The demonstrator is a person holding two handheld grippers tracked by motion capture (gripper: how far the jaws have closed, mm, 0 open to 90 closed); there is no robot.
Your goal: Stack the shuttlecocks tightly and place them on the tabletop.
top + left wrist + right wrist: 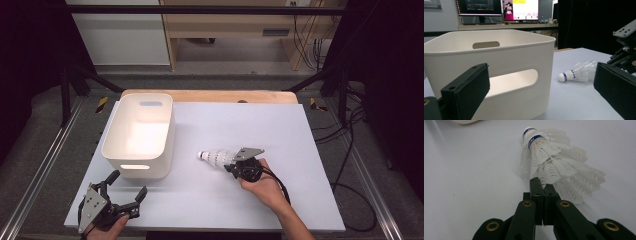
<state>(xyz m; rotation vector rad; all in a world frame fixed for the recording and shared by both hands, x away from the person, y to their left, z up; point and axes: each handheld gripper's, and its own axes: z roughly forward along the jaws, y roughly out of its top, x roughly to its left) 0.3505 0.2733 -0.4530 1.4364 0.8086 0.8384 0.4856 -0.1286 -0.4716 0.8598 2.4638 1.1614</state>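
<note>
Shuttlecock [554,162] feathers pinched by right gripper [543,185]; high view shows left gripper [129,186] spread.

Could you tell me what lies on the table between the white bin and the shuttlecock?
Nothing: in the high view the stretch of table between the white bin and the shuttlecock is bare.
</note>
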